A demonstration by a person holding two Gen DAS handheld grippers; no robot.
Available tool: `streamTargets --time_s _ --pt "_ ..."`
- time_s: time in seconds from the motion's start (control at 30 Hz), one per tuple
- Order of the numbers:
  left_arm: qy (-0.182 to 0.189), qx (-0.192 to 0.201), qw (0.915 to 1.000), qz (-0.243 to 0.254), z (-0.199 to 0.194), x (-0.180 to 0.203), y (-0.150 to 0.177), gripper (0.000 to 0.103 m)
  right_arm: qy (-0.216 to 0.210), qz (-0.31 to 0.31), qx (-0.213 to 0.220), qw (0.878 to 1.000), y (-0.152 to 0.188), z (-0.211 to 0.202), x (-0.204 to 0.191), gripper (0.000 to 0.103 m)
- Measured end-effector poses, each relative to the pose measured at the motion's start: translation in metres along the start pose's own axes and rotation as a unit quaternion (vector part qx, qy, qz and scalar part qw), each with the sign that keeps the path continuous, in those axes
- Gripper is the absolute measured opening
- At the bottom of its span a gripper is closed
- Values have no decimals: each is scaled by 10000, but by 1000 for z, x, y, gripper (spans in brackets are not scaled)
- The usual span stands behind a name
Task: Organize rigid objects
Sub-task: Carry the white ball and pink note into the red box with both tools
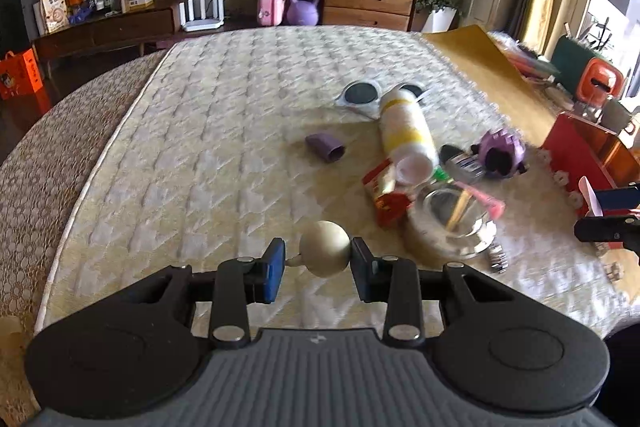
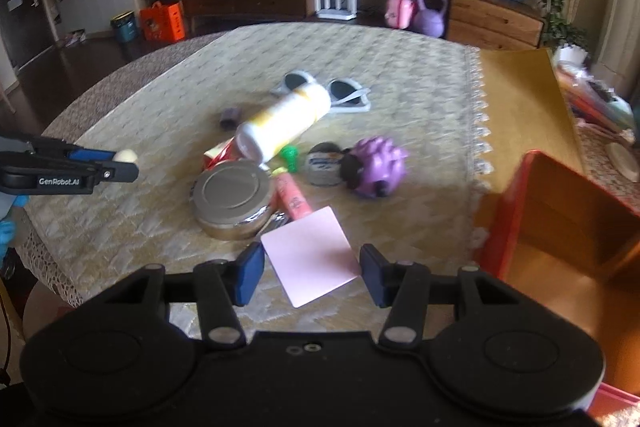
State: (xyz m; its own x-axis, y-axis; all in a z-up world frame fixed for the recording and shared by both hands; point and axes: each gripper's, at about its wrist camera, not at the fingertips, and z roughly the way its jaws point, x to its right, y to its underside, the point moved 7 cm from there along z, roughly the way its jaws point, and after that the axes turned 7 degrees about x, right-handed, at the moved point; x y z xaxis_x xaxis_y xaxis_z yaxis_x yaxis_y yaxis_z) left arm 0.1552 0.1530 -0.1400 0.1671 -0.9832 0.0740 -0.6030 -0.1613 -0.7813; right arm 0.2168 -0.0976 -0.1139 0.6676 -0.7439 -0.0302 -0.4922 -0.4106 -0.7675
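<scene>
My left gripper is shut on a cream ball-shaped piece, held above the quilted table cover; the same piece shows in the left gripper at the left of the right wrist view. My right gripper is shut on a pink square card, gripped by its edges above the table. Between them lies a heap: a white and yellow bottle on its side, a round metal tin, a purple spiky toy, sunglasses, a pink tube.
An open red and wooden box stands at the right, close to my right gripper. A small purple cylinder lies apart from the heap. A red packet leans on the tin. A sideboard stands behind the table.
</scene>
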Motion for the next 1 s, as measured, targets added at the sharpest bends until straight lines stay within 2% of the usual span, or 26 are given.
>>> streamTargets --time_s 0.23,0.47,0.77,1.0 --pt "212 26 9997 85 -13 32 -23 34 335 173 74 9993 -8 -30 24 52" --pt "541 96 9977 397 -15 80 -44 34 638 365 142 9972 -6 -54 57 52" --pt "974 145 9919 808 -6 153 -64 34 976 573 220 9933 3 -76 103 52" --pt "1289 -14 9868 984 11 208 -70 34 1137 671 151 9911 15 -81 133 52"
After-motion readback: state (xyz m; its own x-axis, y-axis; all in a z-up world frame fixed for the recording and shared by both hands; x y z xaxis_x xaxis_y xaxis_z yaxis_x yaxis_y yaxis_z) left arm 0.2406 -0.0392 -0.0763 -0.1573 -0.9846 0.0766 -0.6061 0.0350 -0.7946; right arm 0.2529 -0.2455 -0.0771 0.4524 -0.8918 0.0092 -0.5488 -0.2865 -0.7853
